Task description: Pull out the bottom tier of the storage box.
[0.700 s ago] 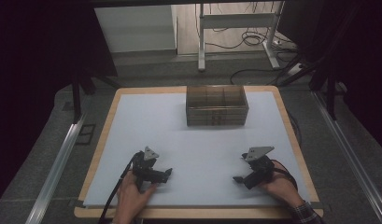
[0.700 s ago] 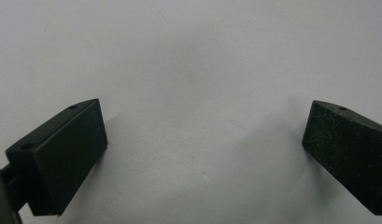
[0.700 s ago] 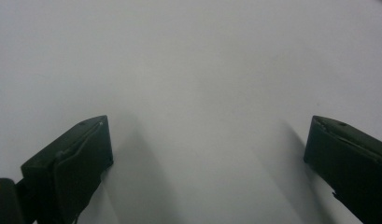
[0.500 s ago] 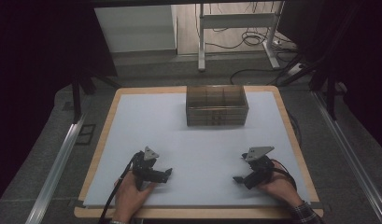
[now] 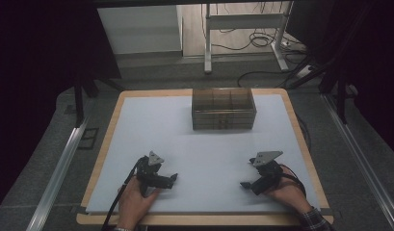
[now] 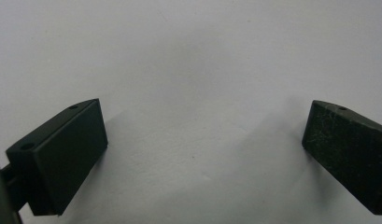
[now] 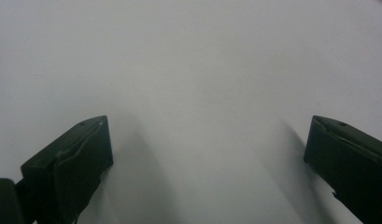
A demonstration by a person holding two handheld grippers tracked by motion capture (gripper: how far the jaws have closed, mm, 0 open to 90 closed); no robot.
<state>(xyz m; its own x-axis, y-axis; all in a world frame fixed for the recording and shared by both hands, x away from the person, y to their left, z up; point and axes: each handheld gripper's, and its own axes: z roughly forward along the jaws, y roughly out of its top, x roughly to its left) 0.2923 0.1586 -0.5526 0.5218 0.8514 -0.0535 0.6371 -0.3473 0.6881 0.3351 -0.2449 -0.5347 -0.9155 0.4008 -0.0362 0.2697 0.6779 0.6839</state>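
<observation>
My left gripper (image 5: 171, 180) rests low on the white table sheet (image 5: 204, 149) near the front left, held by a hand. In the left gripper view its gripper (image 6: 205, 140) is open, jaws wide apart over bare white surface, nothing between them. My right gripper (image 5: 244, 185) rests near the front right, also in a hand, pointing inward. The right gripper view shows that gripper (image 7: 207, 147) open as well, with only the white sheet between its jaws. A dark translucent compartment box (image 5: 223, 108) stands at the far middle of the table, well away from both grippers.
The white sheet lies on a wooden tabletop (image 5: 104, 144) with exposed edges. Metal rails (image 5: 59, 163) run along both sides. Beyond the table are a desk frame (image 5: 242, 21) and cables (image 5: 252, 41) on the floor. Black cables trail from each gripper.
</observation>
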